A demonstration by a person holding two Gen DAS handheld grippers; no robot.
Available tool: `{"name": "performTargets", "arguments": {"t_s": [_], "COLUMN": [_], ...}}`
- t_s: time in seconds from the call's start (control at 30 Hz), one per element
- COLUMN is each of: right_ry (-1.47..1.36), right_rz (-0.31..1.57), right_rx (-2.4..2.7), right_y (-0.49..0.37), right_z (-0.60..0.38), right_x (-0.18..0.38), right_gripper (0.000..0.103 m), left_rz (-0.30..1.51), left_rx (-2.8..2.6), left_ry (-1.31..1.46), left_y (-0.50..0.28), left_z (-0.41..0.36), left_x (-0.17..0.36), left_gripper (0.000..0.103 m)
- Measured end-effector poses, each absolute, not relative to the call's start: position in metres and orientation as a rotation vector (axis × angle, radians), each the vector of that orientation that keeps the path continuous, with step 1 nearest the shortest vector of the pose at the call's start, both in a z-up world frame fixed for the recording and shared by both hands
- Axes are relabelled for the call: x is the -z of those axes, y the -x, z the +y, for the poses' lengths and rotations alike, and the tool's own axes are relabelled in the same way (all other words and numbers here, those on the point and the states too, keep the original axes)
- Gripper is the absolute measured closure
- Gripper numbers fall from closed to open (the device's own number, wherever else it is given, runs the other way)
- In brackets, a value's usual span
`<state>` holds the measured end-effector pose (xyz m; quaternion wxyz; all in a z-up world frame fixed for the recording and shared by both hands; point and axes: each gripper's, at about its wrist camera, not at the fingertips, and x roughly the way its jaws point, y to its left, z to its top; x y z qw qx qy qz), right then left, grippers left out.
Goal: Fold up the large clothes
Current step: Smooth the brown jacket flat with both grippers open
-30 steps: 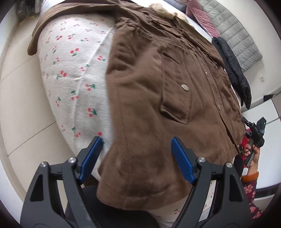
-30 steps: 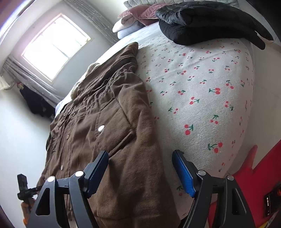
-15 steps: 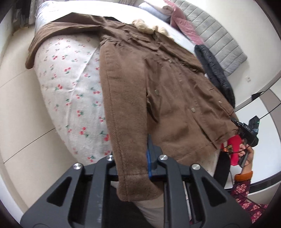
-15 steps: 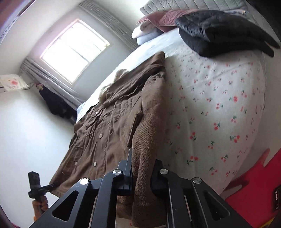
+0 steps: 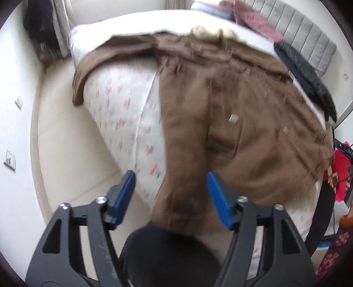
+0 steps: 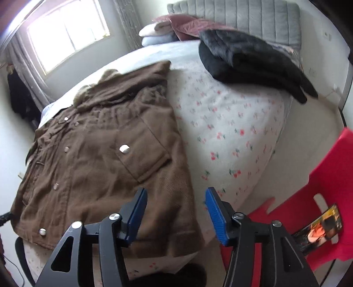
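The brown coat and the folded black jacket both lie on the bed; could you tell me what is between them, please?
In the right wrist view, only bare cherry-print bedsheet separates the brown coat from the black jacket.

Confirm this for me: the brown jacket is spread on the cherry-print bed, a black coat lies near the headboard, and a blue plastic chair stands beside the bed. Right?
Not quite: the plastic chair beside the bed is red, not blue, as the right wrist view shows. The rest holds: the brown jacket is spread on the cherry-print bed, and a black coat lies near the headboard.
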<state>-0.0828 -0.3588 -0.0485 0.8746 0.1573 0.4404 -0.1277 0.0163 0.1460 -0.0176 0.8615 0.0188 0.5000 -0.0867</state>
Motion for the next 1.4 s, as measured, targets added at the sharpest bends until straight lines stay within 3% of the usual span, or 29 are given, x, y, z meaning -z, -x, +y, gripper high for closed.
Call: {"name": "performTargets", "arguments": {"t_s": [0.07, 0.17, 0.5, 0.63, 0.8, 1.03, 1.4], "right_ry": [-0.315, -0.277, -0.219, -0.171, -0.152, -0.233, -0.162], "right_rz": [0.896, 0.905, 1.095, 1.087, 1.134, 1.095, 1.017], "right_rx": [0.212, 0.156, 0.123, 0.113, 0.143, 0.096, -0.004], "right_y": [0.073, 0.050, -0.014, -0.001, 0.020, 0.021, -0.048], "right_z": [-0.347, -0.326, -0.296, -0.289, -0.276, -0.252, -0.198], "right_x": [0.040, 0.036, 0.105, 0.113, 0.113, 0.084, 0.048], "right_gripper": [0.030, 0.026, 0.025, 0.024, 0.016, 0.016, 0.016], "left_rz": [1.016, 0.994, 1.075, 1.007, 1.050, 1.055, 0.987], "left_rx": [0.224, 0.298, 0.377, 0.400, 0.450, 0.470, 0.193], "left_ry": [-0.016, -0.016, -0.076, -0.205, -0.168, -0.021, 0.196], "left_y": [-0.024, -0.038, -0.070, -0.048, -0.029, -0.012, -0.052], "left_z": [0.135, 0.108, 0.053, 0.051, 0.074, 0.106, 0.180], "left_x": [0.012, 0.011, 0.077, 0.083, 0.076, 0.044, 0.015], "left_gripper": [0.022, 0.021, 0.020, 0.017, 0.013, 0.013, 0.012]}}
